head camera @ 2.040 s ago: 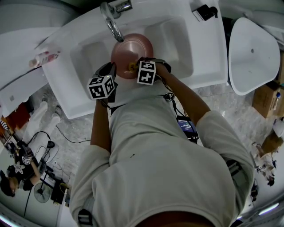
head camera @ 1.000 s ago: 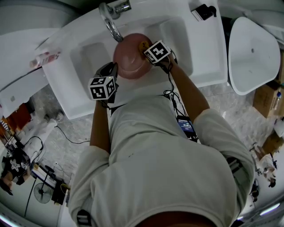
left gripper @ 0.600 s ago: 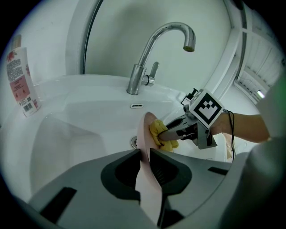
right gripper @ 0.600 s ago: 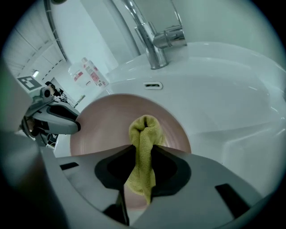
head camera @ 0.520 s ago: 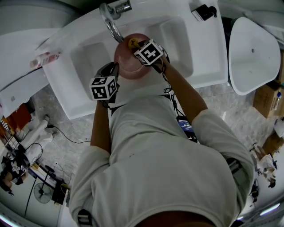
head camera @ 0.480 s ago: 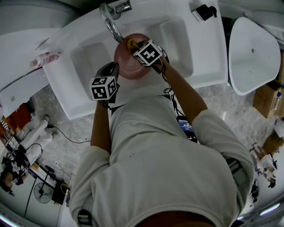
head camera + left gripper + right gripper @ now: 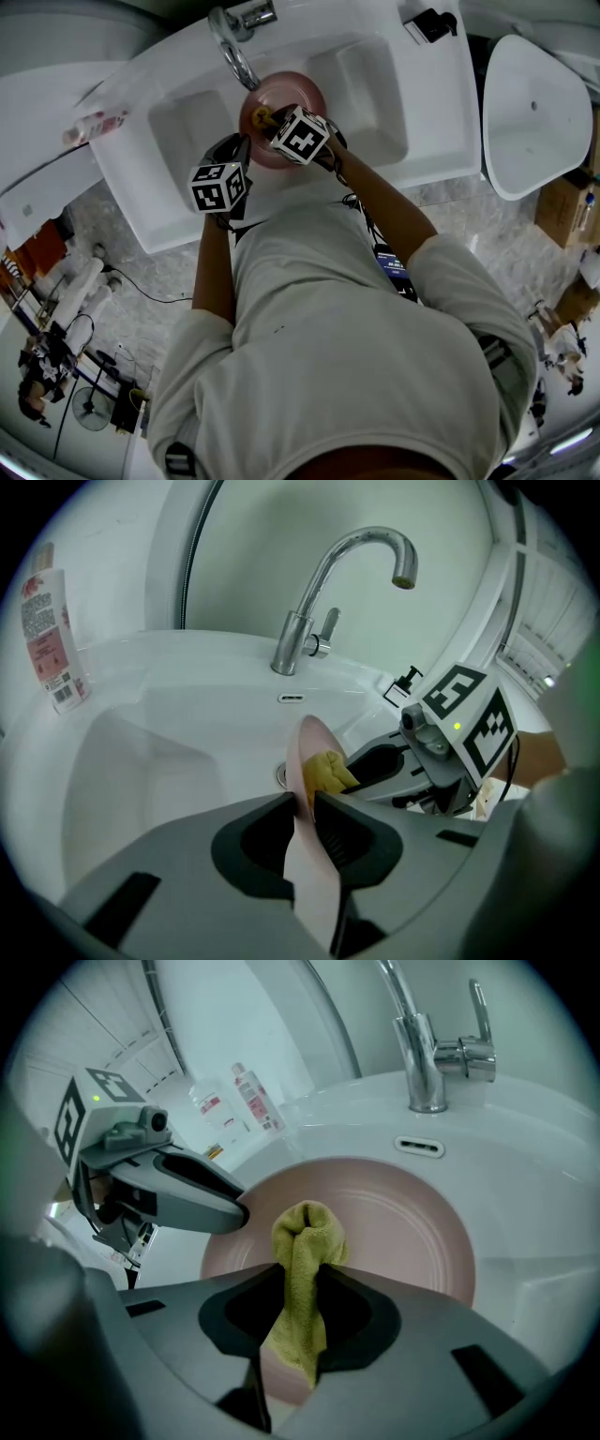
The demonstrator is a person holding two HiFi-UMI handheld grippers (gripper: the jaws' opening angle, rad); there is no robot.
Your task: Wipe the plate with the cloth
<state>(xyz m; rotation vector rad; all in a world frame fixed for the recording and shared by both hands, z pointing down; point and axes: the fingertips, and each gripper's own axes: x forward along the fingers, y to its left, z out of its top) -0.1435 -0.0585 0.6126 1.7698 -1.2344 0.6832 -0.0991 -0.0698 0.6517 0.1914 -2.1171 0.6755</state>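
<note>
Right gripper (image 7: 300, 1288) has travelled back across the plate (image 7: 412, 1232) toward its left side since the preceding frames; left gripper (image 7: 302, 803) has held its position.

The white basin (image 7: 178, 122) lies under the work, with the chrome tap (image 7: 323, 592) at its back edge. The pink plate is held tilted on edge over the basin bowl, below the tap spout, its near rim clamped between the left gripper's jaws. The right gripper's jaws are clenched on the yellow cloth (image 7: 305, 1241). Its bunched end projects past the fingertips and meets the plate's inner face, left of centre in the head view. The two marker cubes sit near each other. A labelled bottle (image 7: 52, 630) stands upright on the basin's left ledge, well apart from the plate.
</note>
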